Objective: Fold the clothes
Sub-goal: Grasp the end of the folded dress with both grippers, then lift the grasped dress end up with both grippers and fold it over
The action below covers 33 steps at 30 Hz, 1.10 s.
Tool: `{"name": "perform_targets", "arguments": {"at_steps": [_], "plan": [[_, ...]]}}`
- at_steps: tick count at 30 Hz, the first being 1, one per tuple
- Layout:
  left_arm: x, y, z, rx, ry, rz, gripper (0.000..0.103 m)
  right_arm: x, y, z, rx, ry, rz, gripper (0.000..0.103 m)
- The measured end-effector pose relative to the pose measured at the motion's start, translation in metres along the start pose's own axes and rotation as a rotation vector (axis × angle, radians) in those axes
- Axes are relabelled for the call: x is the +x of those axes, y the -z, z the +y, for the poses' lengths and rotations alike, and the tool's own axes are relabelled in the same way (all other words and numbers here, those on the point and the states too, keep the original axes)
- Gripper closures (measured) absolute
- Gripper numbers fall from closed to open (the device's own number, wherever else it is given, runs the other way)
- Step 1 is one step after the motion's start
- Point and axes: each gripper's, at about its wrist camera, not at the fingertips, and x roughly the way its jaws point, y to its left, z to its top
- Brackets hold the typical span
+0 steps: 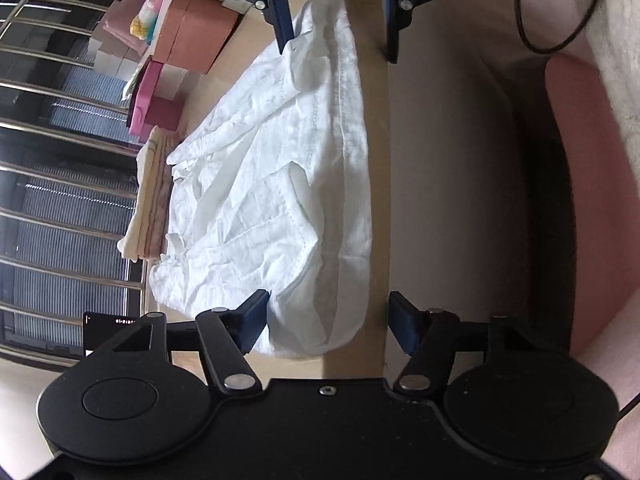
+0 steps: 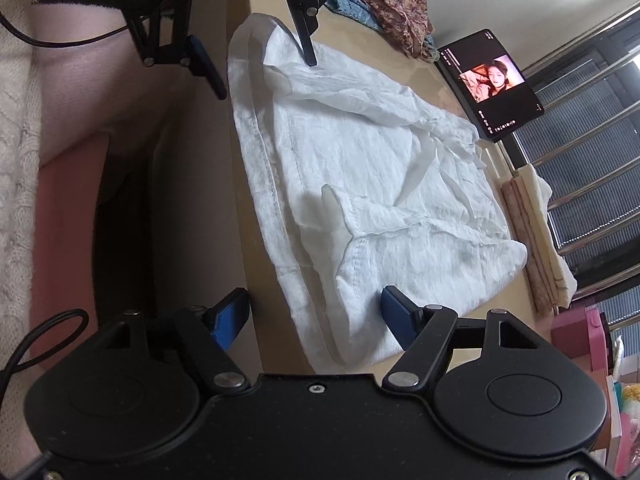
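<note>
White woven cloth, thin and crinkled: garment (image 1: 272, 200) spread on pale wooden table (image 1: 376, 128), near hem draped slightly past the table's front edge. Partly doubled over already, flaps and stitched seams showing across the upper face; stage of folding not settled by this alone. Judged light, limp, prone to slump and wrinkle when lifted; not slippery, not fragile. Best taken at the stitched hem near the two front corners, where the doubled fabric gives firmer purchase. Left gripper (image 1: 328, 320) fingers wide apart, straddling one end of the front hem, one finger (image 1: 252, 322) resting against cloth, the other off the table's edge; nothing clamped. Right gripper (image 2: 312, 320) likewise spread, bracketing the opposite end of the same hem, one finger (image 2: 396, 316) on or just above the fabric, nothing pinched. Folded beige towels (image 1: 148, 204) just beyond the far side; tablet (image 2: 492, 84) propped at a rear corner; patterned clothes (image 2: 400, 4) heaped behind.
</note>
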Motion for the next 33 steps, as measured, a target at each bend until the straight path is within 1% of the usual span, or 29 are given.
{"name": "perform_targets", "arguments": {"at_steps": [4,7,9,10,12,16,18,19,22,25,27,29,30,33], "plan": [[-0.002,0.001,-0.002,0.003,-0.006,-0.004,0.042,-0.001,-0.001,0.002,-0.023,0.003,0.006,0.033],[-0.006,0.001,-0.002,-0.012,-0.006,-0.003,0.045,-0.004,-0.001,0.005,-0.053,0.01,0.003,0.037],[-0.009,0.001,-0.003,-0.011,-0.007,-0.005,0.047,-0.008,-0.001,0.006,-0.062,0.011,0.001,0.044],[-0.01,0.001,-0.004,-0.007,-0.007,-0.006,0.048,-0.01,-0.002,0.006,-0.061,0.011,0.001,0.046],[-0.013,0.001,-0.005,-0.002,-0.009,-0.008,0.051,-0.013,-0.002,0.006,-0.068,0.01,0.002,0.053],[-0.018,0.0,-0.005,-0.005,-0.01,-0.016,0.055,-0.017,-0.003,0.007,-0.089,0.017,0.007,0.061],[-0.021,0.0,-0.005,-0.007,-0.011,-0.02,0.061,-0.018,-0.004,0.007,-0.093,0.019,0.006,0.064],[-0.022,0.0,-0.005,-0.008,-0.012,-0.022,0.062,-0.018,-0.005,0.007,-0.094,0.018,0.006,0.065],[-0.026,0.0,-0.005,-0.003,-0.012,-0.029,0.07,-0.02,-0.006,0.006,-0.099,0.017,0.006,0.073],[-0.031,0.0,-0.004,0.0,-0.01,-0.035,0.079,-0.024,-0.007,0.005,-0.109,0.016,0.006,0.082],[-0.036,0.0,-0.004,0.0,-0.011,-0.043,0.09,-0.026,-0.008,0.005,-0.113,0.017,0.004,0.092],[-0.041,-0.001,-0.003,0.004,-0.025,-0.058,0.095,-0.03,-0.01,0.005,-0.119,0.023,0.003,0.099],[-0.045,-0.001,-0.002,0.006,-0.036,-0.065,0.097,-0.031,-0.01,0.006,-0.121,0.029,0.003,0.099],[-0.055,-0.003,0.003,0.006,-0.057,-0.082,0.098,-0.039,-0.013,0.007,-0.126,0.035,0.009,0.1]]}}
